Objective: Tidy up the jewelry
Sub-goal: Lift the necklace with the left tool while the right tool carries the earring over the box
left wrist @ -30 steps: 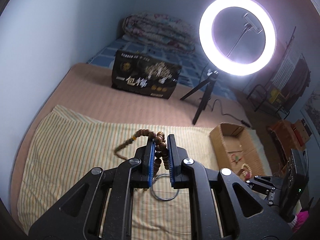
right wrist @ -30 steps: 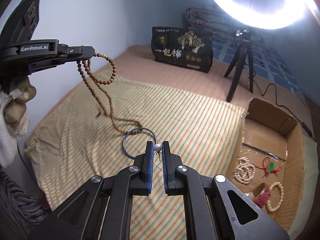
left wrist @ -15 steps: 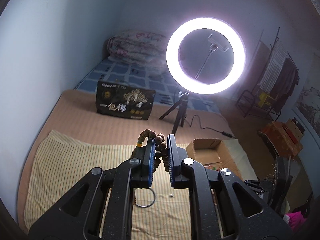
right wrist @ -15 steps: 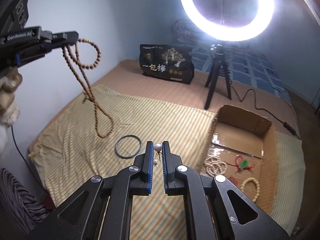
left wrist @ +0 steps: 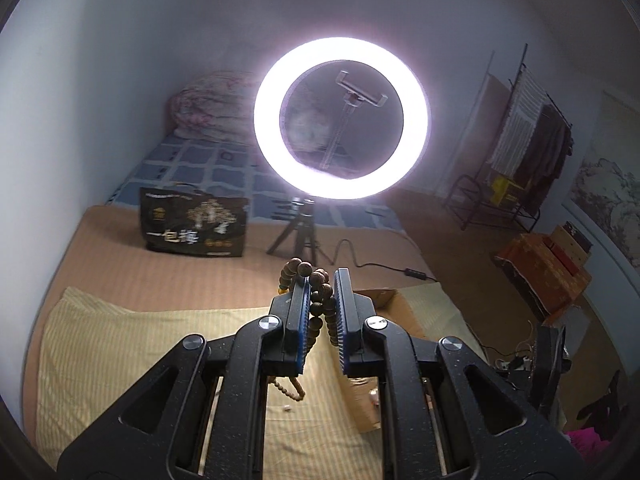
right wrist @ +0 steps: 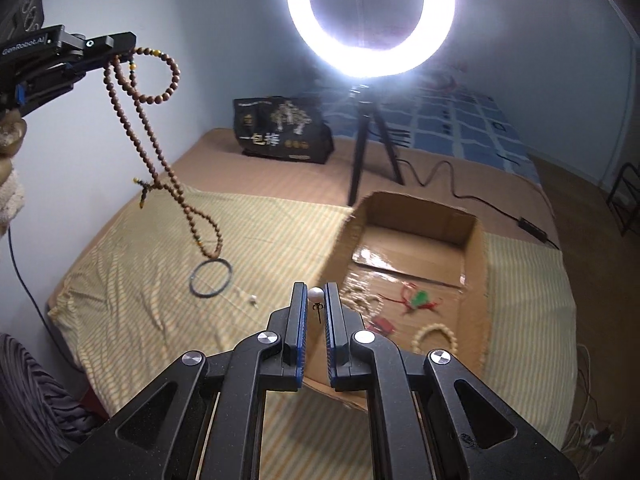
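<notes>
My left gripper (left wrist: 320, 280) is shut on a long brown wooden bead necklace (left wrist: 318, 300) and holds it high above the striped cloth; in the right wrist view the necklace (right wrist: 160, 152) hangs free from that gripper (right wrist: 116, 46). My right gripper (right wrist: 316, 294) is shut on a white pearl earring (right wrist: 315, 295) just in front of the open cardboard box (right wrist: 476, 248), which holds pearl bracelets (right wrist: 434, 338) and a red-green cord (right wrist: 416, 300). A dark bangle (right wrist: 211, 279) and a small pearl piece (right wrist: 253, 300) lie on the cloth.
A lit ring light on a tripod (right wrist: 370, 16) stands behind the box, its cable (right wrist: 460, 196) trailing right. A black printed bag (right wrist: 282, 130) stands at the back of the bed. The yellow striped cloth (right wrist: 132, 280) covers the bed's front.
My left gripper has lifted the bead necklace clear of the cloth and tilted upward. My right gripper, still holding the earring, has moved right, close to the box.
</notes>
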A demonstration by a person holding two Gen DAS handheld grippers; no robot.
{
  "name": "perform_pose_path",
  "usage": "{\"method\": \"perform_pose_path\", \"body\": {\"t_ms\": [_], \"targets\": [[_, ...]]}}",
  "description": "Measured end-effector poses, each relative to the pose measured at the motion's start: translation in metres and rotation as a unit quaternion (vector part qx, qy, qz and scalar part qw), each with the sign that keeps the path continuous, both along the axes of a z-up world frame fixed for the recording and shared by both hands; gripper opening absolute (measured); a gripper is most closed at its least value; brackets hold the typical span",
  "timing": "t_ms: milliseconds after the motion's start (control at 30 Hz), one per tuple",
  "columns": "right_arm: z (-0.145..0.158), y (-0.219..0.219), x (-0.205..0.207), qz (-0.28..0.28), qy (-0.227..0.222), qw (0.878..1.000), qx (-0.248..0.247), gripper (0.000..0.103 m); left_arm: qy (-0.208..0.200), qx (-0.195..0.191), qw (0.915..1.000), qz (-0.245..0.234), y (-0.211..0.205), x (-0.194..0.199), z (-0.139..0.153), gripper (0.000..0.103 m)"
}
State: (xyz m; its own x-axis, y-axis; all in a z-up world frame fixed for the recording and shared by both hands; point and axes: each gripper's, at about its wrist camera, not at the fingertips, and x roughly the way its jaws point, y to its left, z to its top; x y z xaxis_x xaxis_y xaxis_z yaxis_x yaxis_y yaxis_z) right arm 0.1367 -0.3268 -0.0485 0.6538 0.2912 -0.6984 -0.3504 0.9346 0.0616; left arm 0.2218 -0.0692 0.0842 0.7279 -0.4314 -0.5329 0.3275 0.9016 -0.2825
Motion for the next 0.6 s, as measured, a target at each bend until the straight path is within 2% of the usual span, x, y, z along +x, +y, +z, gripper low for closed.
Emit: {"method": "perform_pose_path", "body": {"t_ms": [600], "targets": [[-0.019, -0.071, 0.001, -0.061, 0.030, 0.998, 0.007, 0.007, 0.003, -0.002, 0.9974, -0.072, -0.115, 0.034, -0.004, 0.010]]}}
